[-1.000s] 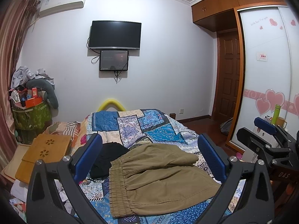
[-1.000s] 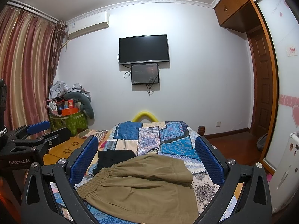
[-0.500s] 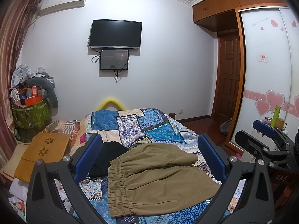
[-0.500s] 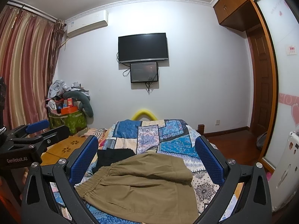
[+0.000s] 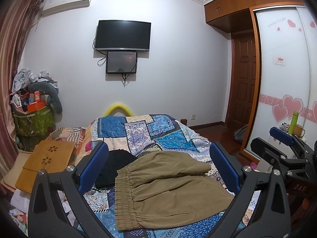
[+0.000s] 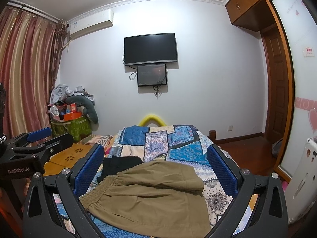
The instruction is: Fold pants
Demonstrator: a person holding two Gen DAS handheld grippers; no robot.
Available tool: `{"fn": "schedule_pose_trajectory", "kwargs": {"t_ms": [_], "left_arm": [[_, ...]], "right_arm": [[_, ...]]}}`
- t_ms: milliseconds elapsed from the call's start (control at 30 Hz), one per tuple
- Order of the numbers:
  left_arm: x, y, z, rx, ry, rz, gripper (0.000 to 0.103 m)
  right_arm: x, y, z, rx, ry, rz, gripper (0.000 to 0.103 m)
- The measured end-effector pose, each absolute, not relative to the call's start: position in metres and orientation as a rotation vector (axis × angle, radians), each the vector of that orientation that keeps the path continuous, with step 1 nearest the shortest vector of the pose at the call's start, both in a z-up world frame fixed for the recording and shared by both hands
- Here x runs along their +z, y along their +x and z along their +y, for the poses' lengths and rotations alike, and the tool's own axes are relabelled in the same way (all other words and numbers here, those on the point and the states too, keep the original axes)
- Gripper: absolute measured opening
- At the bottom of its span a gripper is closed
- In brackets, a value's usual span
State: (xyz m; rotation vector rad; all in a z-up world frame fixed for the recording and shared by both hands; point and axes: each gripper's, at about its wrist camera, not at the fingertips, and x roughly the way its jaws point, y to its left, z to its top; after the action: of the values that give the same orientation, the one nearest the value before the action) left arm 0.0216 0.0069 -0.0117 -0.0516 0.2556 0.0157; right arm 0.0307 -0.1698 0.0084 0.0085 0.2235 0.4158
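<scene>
Khaki pants [image 5: 168, 186] with an elastic waistband lie folded flat on the patchwork bed cover [image 5: 138, 130], waistband to the left; they also show in the right wrist view [image 6: 152, 196]. My left gripper [image 5: 158, 164] is open and empty, held above the near part of the pants. My right gripper [image 6: 156, 166] is open and empty, also above the pants. The right gripper shows at the right edge of the left wrist view [image 5: 281, 148], and the left gripper at the left edge of the right wrist view [image 6: 35, 144].
A black garment [image 5: 115, 164] lies left of the pants. A wooden lap tray [image 5: 47, 160] sits beside the bed on the left. A green basket [image 5: 33, 121] piled with items stands by the curtain. A wardrobe [image 5: 285, 91] stands on the right.
Both views have shifted only slightly; the pants lie as before and both grippers stay open.
</scene>
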Motion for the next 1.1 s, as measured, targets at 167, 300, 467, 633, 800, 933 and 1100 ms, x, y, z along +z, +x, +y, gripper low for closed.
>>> {"fn": "schedule_pose_trajectory", "kwargs": {"t_ms": [167, 300, 467, 633, 800, 933, 1100], "left_arm": [[-0.013, 0.022, 0.007, 0.017, -0.046, 0.253, 0.103], [-0.014, 0.022, 0.006, 0.017, -0.042, 0.253, 0.103], [-0.016, 0.026, 0.006, 0.021, -0.035, 0.262, 0.103], [-0.021, 0.041, 0.008, 0.027, -0.036, 0.286, 0.103], [-0.035, 0.074, 0.014, 0.06, -0.02, 0.354, 0.103], [-0.052, 0.112, 0.026, 0.102, -0.007, 0.433, 0.103], [-0.077, 0.161, 0.047, 0.166, 0.003, 0.528, 0.103]], "right_arm": [[0.008, 0.032, -0.171, 0.414, 0.012, 0.225, 0.103], [0.007, 0.033, -0.173, 0.409, 0.016, 0.228, 0.103], [0.004, 0.036, -0.175, 0.405, 0.023, 0.237, 0.103], [-0.001, 0.046, -0.176, 0.406, 0.029, 0.258, 0.103], [-0.017, 0.073, -0.182, 0.401, 0.043, 0.317, 0.103], [-0.035, 0.105, -0.188, 0.336, 0.005, 0.365, 0.103], [-0.057, 0.141, -0.2, 0.263, -0.041, 0.437, 0.103]]}}
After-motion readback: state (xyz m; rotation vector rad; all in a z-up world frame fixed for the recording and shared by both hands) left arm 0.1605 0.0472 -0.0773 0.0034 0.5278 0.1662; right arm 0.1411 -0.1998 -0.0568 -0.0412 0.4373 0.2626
